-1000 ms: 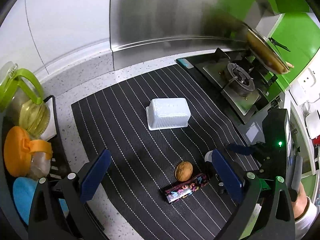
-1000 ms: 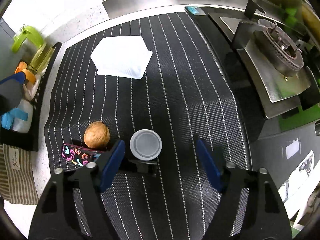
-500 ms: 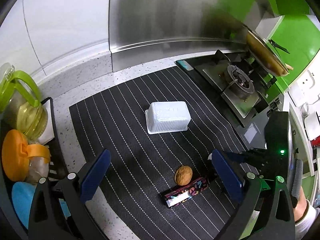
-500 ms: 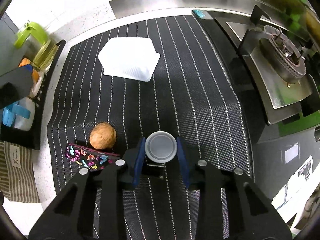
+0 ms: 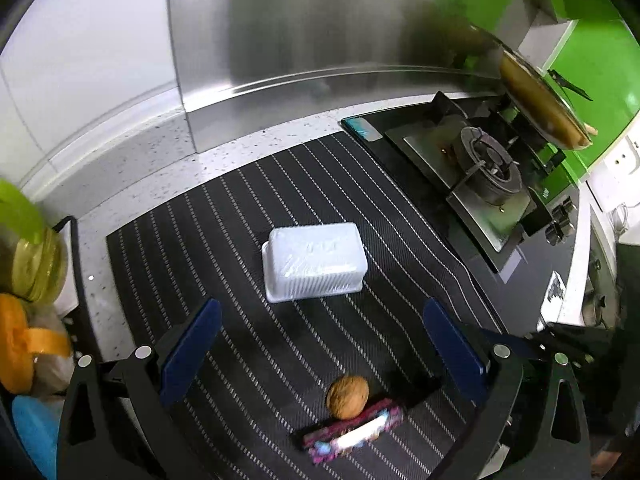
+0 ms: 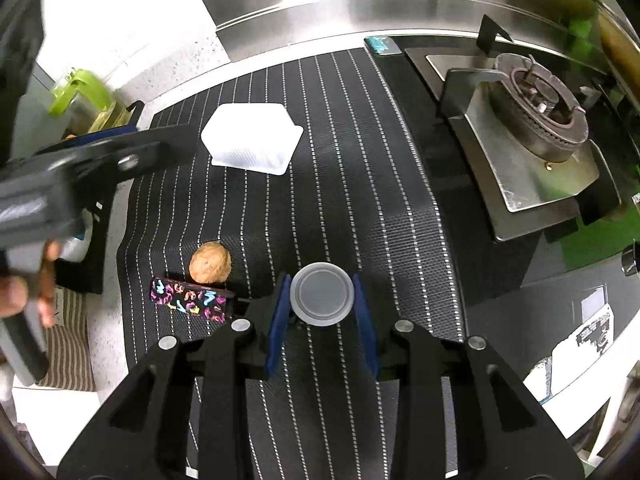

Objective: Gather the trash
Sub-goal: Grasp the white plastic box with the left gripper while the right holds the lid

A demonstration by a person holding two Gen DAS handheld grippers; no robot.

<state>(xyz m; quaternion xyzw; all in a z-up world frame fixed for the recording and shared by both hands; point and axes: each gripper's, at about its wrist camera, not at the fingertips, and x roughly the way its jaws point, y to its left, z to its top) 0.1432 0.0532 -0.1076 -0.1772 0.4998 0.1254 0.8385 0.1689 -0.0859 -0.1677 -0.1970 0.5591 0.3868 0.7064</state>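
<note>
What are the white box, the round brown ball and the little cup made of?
The white box looks like thin plastic, glossy, with ribbed sides. The brown ball seems to be a walnut: a hard, wrinkled, dull shell. The cup between the right gripper's pads looks like cloudy, see-through plastic, smooth.

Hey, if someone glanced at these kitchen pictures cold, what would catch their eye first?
Probably the right gripper clamped on a small round clear cup over the striped mat. Next, the walnut touching a colourful wrapper just left of it, and the white tub upside down farther back.
</note>
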